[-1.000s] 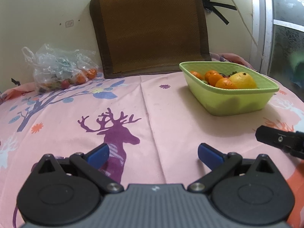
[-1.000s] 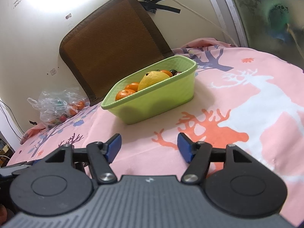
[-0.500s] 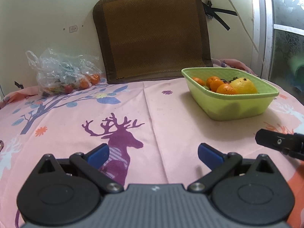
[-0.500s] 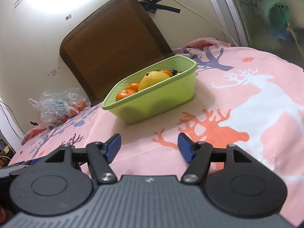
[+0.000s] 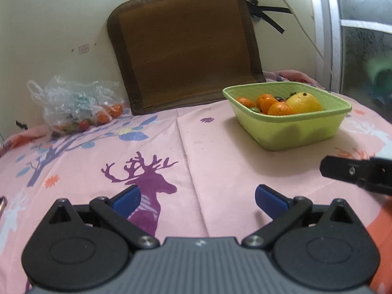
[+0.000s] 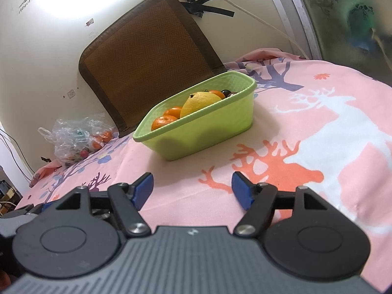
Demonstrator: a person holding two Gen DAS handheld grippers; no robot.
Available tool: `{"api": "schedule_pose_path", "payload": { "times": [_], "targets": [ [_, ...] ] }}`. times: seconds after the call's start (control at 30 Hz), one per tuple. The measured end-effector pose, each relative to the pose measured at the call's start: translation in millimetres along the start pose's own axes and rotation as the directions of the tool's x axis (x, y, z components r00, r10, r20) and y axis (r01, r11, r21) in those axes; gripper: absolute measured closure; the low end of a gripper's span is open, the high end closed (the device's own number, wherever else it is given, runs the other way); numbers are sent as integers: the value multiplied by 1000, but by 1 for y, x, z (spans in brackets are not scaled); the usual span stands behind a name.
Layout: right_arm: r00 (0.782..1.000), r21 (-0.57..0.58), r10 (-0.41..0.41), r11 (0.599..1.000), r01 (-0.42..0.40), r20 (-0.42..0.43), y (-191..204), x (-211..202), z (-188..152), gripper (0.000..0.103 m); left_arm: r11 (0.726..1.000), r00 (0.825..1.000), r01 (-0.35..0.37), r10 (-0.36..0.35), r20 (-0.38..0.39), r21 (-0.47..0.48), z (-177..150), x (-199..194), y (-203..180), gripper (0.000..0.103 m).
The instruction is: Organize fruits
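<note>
Tangerines (image 5: 279, 109) and a yellow citrus (image 5: 305, 101) fill the green basket (image 5: 294, 132) toward the table's far right edge, firm, light fruit best pinched across the middle, while the left gripper (image 5: 196, 196) and right gripper (image 6: 192, 187) hover spread and empty.

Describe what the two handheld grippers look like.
Both match. The left gripper and right gripper each have a ribbed grey body with a small white mark, two round black discs, black linkage arms with silver pivot screws, and blue-padded fingers. No cables or sleeves show.
</note>
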State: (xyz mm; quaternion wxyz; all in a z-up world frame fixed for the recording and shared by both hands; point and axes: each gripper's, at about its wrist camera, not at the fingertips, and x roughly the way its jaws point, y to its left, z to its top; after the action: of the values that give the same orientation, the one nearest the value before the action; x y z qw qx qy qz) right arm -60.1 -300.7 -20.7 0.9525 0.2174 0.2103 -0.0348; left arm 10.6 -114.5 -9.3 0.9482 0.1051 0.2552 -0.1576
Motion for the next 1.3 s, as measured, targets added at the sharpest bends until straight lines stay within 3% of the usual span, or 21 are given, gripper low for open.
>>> {"api": "schedule_pose_path", "payload": {
  "times": [0.17, 1.3],
  "targets": [
    [1000, 1, 2, 1000, -2, -3, 0, 3, 2, 29, 999, 1000, -21, 21, 1, 36, 1, 1, -4, 0],
    [1000, 15, 13, 1000, -13, 22, -6, -3, 3, 28, 998, 996, -66, 67, -53, 9, 0, 9, 2, 0]
  ]
}}
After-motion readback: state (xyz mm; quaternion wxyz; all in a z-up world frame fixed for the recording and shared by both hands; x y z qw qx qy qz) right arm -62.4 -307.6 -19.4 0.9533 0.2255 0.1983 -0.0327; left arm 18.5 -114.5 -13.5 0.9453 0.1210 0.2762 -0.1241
